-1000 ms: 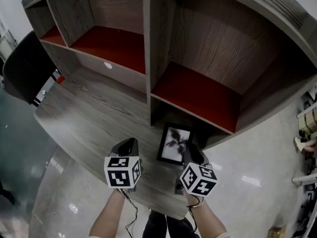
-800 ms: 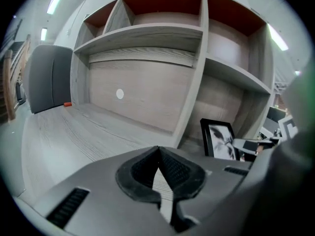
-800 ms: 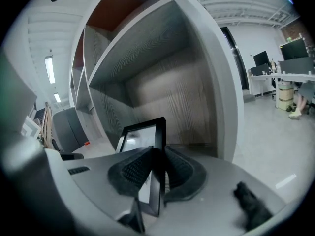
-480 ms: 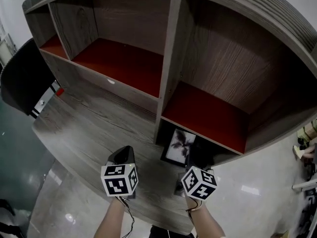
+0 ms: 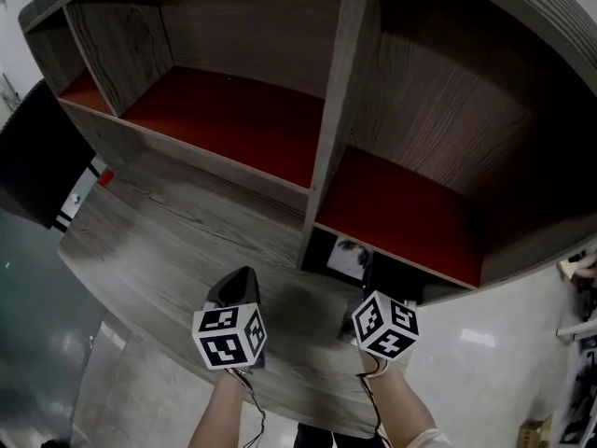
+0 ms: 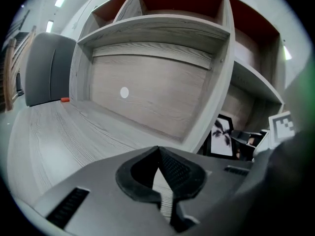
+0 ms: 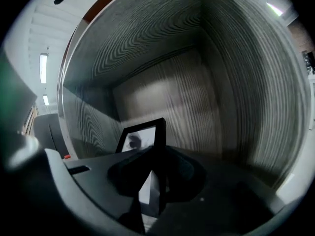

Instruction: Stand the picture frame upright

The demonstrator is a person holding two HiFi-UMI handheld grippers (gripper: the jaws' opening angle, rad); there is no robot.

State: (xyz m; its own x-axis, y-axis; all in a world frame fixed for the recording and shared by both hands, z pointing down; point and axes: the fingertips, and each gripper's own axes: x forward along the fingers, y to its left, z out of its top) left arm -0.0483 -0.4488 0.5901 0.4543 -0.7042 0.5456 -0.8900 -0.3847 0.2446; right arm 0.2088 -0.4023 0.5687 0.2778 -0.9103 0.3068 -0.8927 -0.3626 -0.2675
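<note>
Setting-up step: gripping the picture frame [image 7: 142, 135] by its side edge with the right claw [image 7: 156, 177], near upright on the counter [image 5: 168, 241], under the shelf [image 5: 396, 256]. Left claw [image 6: 161, 180] pinched closed, empty. Next, probably: seat it steady, then loosen.

The head view looks steeply down from above onto the wooden desk [image 5: 168, 241] and the shelf unit [image 5: 336, 110] standing on it. The left gripper view rides low over the desk and faces the shelf's compartments from some way off. The right gripper view looks closely into the lower right compartment [image 7: 187, 97], and all three views show the picture frame [image 5: 347, 258].
</note>
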